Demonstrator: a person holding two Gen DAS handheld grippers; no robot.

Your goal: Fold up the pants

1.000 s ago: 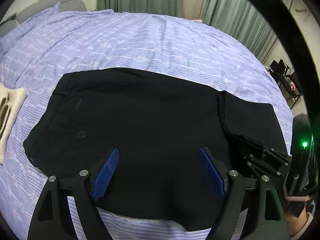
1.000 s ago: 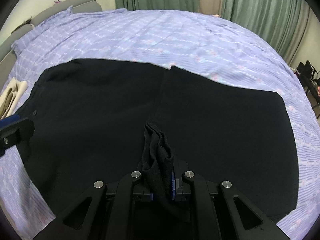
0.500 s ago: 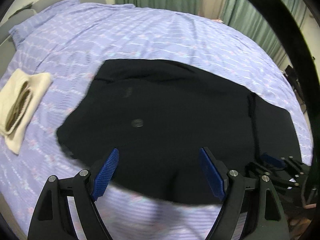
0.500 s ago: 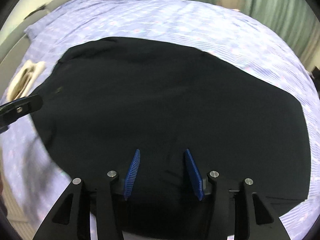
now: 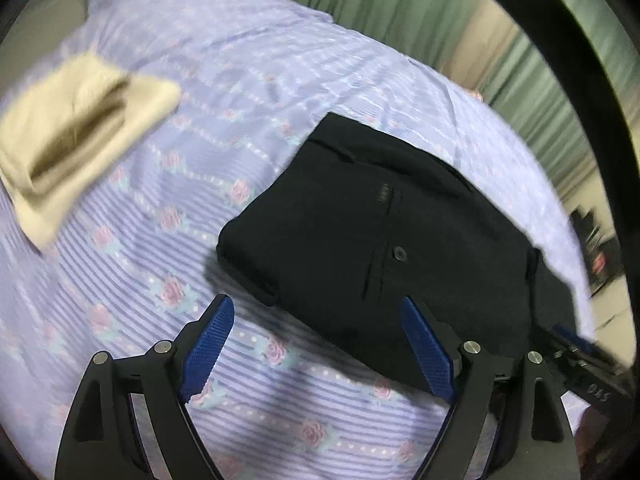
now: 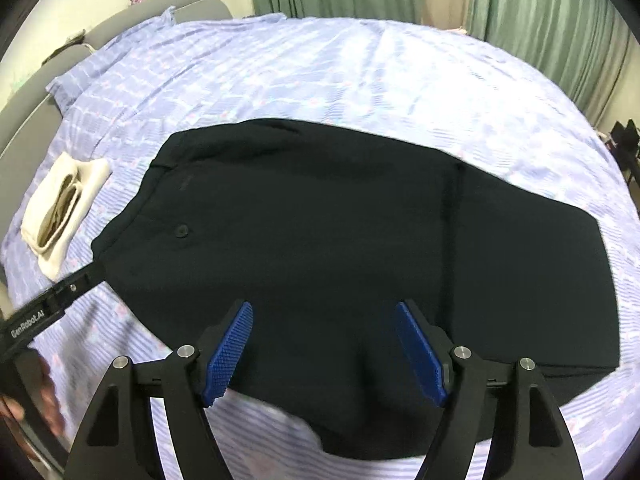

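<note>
Though apparently doubled over once already, not yet down to a compact bundle: black pants [image 6: 340, 240] lying flat on the floral bedsheet [image 6: 360, 72], directly ahead of and partly beneath the right tongs [image 6: 324, 332], ahead and to the right of the left tongs [image 5: 316, 320]. Both pairs spread wide, blue pads apart, gripping nothing, hovering just above the near hem of the fabric. Probably held that way to line up on fresh pinch points for the next fold: right tongs over the middle of the near edge, left tongs off the waistband corner, partly over bare sheet. Spread flat likely to keep layers aligned and wrinkles out. Long axis running left to right across the right-wrist view; waistband end, marked by the pocket button [image 6: 182, 231], pointing left toward the folded beige cloth [image 6: 64, 204], well apart from it; leg end pointing right, finishing in a straight edge. Faint vertical step right of centre, seemingly the edge of an upper layer. In the left-wrist view, same axis slanting away to the right, waistband corner nearest the tips. Blur there, so finer seams hard to read.
</note>
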